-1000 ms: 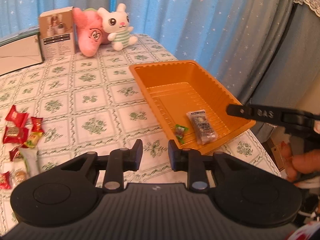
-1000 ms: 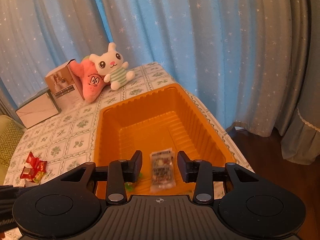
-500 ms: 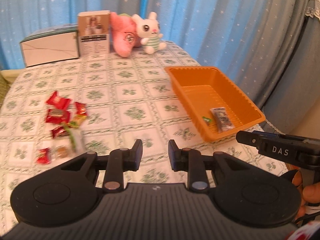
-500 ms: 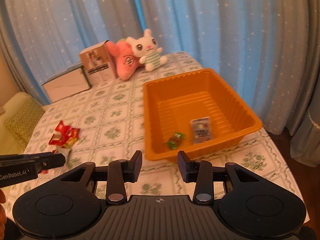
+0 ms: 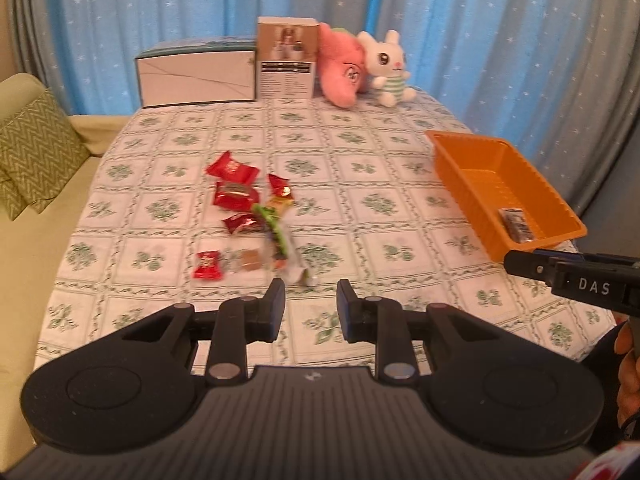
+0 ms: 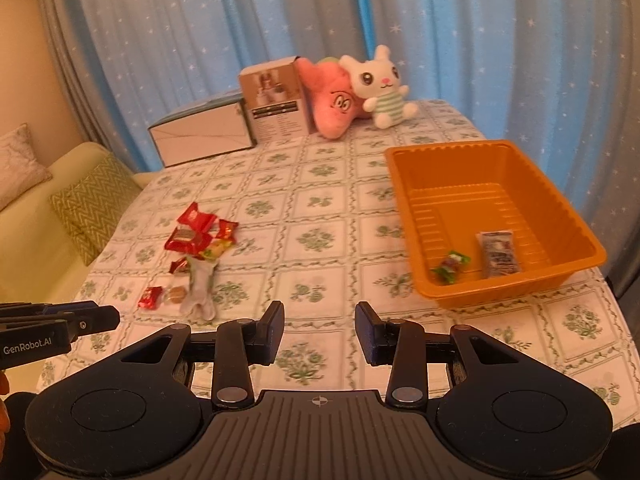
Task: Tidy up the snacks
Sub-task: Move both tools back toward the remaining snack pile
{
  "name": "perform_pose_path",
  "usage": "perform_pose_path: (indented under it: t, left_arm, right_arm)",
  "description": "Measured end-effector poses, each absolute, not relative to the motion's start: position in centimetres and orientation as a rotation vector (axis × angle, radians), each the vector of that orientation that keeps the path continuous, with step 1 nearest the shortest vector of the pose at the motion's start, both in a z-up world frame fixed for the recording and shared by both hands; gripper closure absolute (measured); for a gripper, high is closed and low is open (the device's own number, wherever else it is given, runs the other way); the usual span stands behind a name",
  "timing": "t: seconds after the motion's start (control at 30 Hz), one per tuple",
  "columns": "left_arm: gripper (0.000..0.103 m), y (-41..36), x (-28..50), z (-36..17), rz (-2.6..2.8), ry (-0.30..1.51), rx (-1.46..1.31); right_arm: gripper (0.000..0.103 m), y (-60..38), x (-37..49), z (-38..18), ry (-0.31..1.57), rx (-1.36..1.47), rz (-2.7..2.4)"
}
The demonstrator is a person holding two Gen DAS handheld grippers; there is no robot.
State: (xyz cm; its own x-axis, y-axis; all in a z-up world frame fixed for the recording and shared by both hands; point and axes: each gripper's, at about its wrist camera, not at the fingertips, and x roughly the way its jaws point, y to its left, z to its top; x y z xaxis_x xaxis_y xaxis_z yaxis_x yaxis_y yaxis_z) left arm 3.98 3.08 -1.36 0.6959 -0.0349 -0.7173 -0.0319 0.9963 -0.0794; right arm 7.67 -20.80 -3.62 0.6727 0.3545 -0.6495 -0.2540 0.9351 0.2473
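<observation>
left gripper: jaws apart, nothing between them, held over near edge of tabletop, aimed at the snack pile
right gripper: jaws apart with a wider gap, empty, over near edge; its tip shows at right of the left wrist view
tabletop: white cloth with green floral squares
snack pile: loose on the cloth, left of centre, well apart from the tray; red wrappers at the back, a long clear pack with green contents running toward the near edge
red candy: nearest left of the pile, just beside a clear-wrapped brown sweet
orange tray: right side of tabletop, near the edge
in tray: small green-wrapped candy and a clear packet with dark print, side by side at the near end of the tray floor, not touching
back of tabletop: flat white box, upright printed carton, pink plush, white bunny plush, in a row
left of tabletop: pale sofa with a green zigzag cushion
backdrop: blue star-print curtain
</observation>
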Motion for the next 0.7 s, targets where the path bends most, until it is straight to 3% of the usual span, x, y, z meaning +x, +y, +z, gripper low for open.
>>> perform_pose_path:
  t: [0.43, 0.53, 0.7]
  left_arm:
    - [0.078, 6.6, 4.2, -2.1, 0.074, 0.816, -0.103]
    - [0.071, 7.1, 4.4, -2.4, 0.08, 0.824, -0.097]
    - [0.053, 8.3, 5.2, -3.1, 0.105, 0.835, -0.096]
  right_arm:
    - [0.061, -17.1, 8.3, -4.1, 0.775, 0.088, 0.394]
    - [0.046, -16.5, 8.5, -4.3, 0.774, 0.079, 0.399]
    - [0.044, -15.2, 9.2, -4.8, 0.786, 0.066, 0.413]
